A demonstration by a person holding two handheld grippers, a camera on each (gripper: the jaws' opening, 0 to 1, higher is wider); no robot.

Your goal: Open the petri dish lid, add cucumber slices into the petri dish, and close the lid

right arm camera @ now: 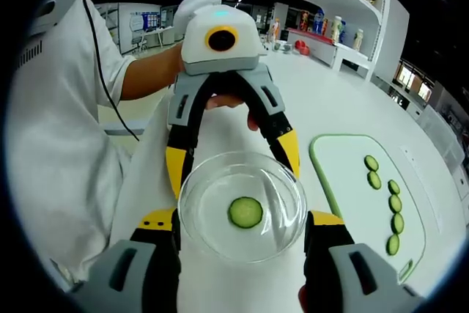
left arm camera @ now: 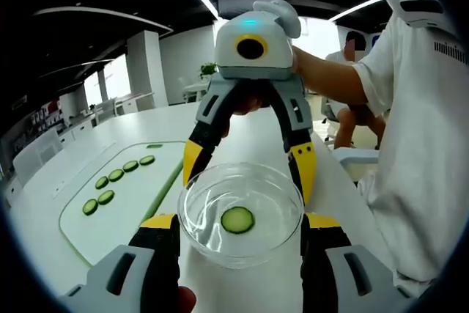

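Note:
A clear petri dish [left arm camera: 241, 214] [right arm camera: 242, 207] with one cucumber slice [left arm camera: 237, 220] [right arm camera: 245, 212] in it sits low over the white table [left arm camera: 249, 133], between both grippers. In the left gripper view, my left gripper [left arm camera: 240, 221] has its jaws pressed against the dish's two sides. My right gripper [left arm camera: 248, 166] faces it, with its yellow tips hugging the far rim. The right gripper view mirrors this: my right gripper [right arm camera: 242, 221] clasps the near sides and my left gripper [right arm camera: 233, 157] the far rim. I cannot tell a lid from the base.
A white cutting board with a green edge [left arm camera: 132, 207] [right arm camera: 352, 188] lies beside the dish and carries a row of several cucumber slices [left arm camera: 117, 175] [right arm camera: 396, 203]. A person in a white shirt [right arm camera: 58, 144] stands close. A shelf with bottles [right arm camera: 337, 27] is at the back.

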